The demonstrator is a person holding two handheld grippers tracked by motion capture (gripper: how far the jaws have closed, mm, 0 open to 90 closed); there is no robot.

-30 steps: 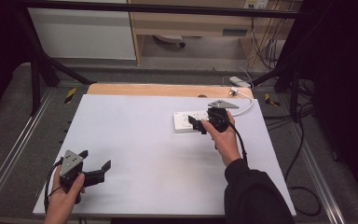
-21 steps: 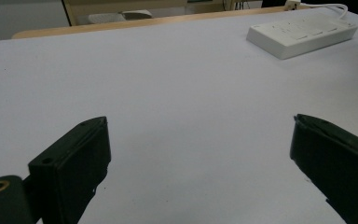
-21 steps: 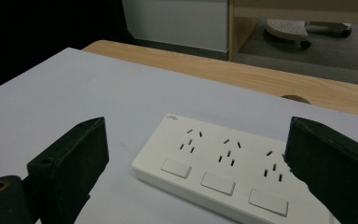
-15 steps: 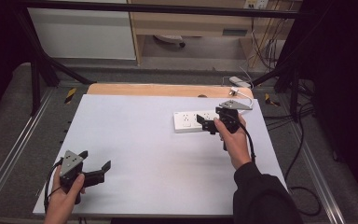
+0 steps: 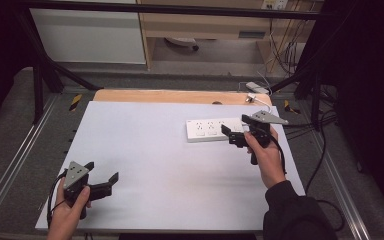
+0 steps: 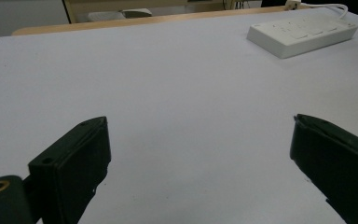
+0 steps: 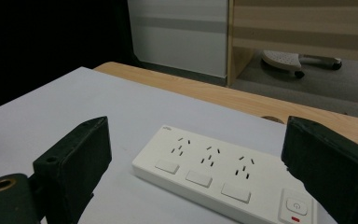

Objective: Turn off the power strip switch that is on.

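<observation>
On the white table (image 5: pixel 170 170), the power strip (image 5: pixel 215 129) lies at the far right, the right gripper (image 5: pixel 235 135) wide open and empty just at its near right end, while the left gripper (image 5: pixel 105 181), also wide open and empty, hovers well apart at the near-left corner.

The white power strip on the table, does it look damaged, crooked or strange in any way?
Nothing stands out. The white plastic power strip lies flat on the white table, nothing plugged into its sockets, no visible damage. The open right gripper is at its end.
</observation>
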